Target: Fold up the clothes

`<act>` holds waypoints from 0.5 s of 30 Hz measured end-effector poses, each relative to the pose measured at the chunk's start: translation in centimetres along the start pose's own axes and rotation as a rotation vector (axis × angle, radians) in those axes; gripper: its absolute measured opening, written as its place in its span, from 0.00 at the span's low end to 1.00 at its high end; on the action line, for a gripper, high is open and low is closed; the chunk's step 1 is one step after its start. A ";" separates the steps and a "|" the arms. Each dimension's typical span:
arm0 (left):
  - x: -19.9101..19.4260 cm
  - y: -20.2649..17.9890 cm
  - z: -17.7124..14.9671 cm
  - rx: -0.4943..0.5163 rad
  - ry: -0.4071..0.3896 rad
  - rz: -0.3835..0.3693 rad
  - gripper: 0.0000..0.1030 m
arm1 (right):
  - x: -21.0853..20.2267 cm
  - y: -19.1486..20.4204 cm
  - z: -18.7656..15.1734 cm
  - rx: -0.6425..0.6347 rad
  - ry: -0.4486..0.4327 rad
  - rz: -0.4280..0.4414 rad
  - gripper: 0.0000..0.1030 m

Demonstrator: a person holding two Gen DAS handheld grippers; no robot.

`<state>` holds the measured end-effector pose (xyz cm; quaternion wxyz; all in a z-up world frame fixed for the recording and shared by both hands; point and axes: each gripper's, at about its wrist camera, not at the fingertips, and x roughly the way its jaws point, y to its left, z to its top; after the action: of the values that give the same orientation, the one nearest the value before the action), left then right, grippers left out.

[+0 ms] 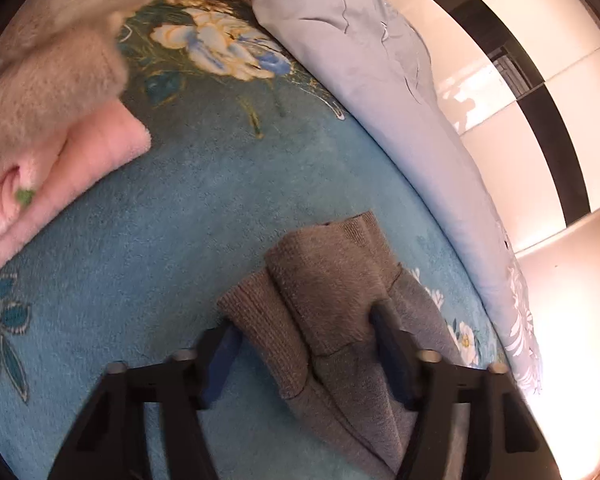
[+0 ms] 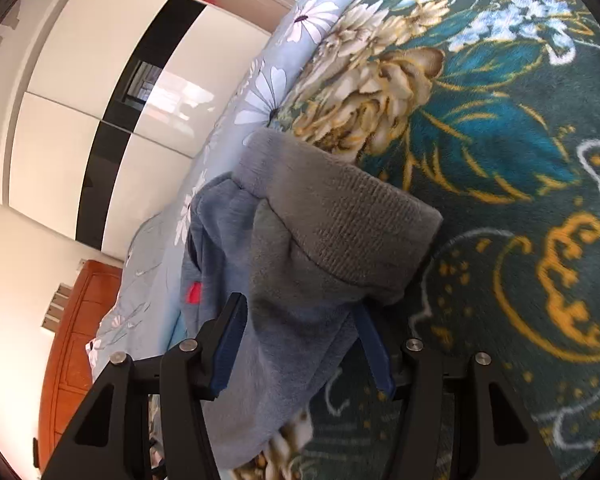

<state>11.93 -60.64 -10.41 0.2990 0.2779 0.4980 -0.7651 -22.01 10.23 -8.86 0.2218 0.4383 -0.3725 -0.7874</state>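
Note:
A grey knit sweater [image 1: 332,292] lies folded on the teal floral blanket [image 1: 204,208]. Its ribbed cuff points away from me. My left gripper [image 1: 306,344] straddles it with the jaws wide. The right pad presses into a fold and the left pad sits at the ribbed edge. In the right wrist view the same grey sweater [image 2: 324,232] bulges between the blue pads, and a red label [image 2: 194,293] shows on its blue-grey inner side. My right gripper [image 2: 302,332] is shut on this thick bundle, which stands raised above the dark floral blanket [image 2: 500,184].
A folded pink garment [image 1: 80,168] and a beige fluffy one [image 1: 48,68] are stacked at the left. A light blue flowered duvet [image 1: 364,80] runs along the bed's far side. Beyond it stand a white wardrobe [image 2: 84,92] and a wooden cabinet [image 2: 76,340].

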 end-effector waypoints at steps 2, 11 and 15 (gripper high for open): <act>-1.9 -1.2 -0.1 0.015 -0.025 -0.021 0.21 | -0.1 0.6 0.6 0.024 -0.006 -0.015 0.28; -12.4 -5.8 -1.3 0.129 -0.145 -0.130 0.19 | -7.0 7.4 1.6 -0.184 -0.033 0.014 0.12; -17.2 -3.1 -3.7 0.168 -0.145 -0.140 0.19 | -12.4 4.3 -0.3 -0.195 -0.019 0.026 0.12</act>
<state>21.59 -53.10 2.60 0.2557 0.2104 0.4273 -0.8413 -15.21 15.86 0.89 0.2700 0.4025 -0.3020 -0.8209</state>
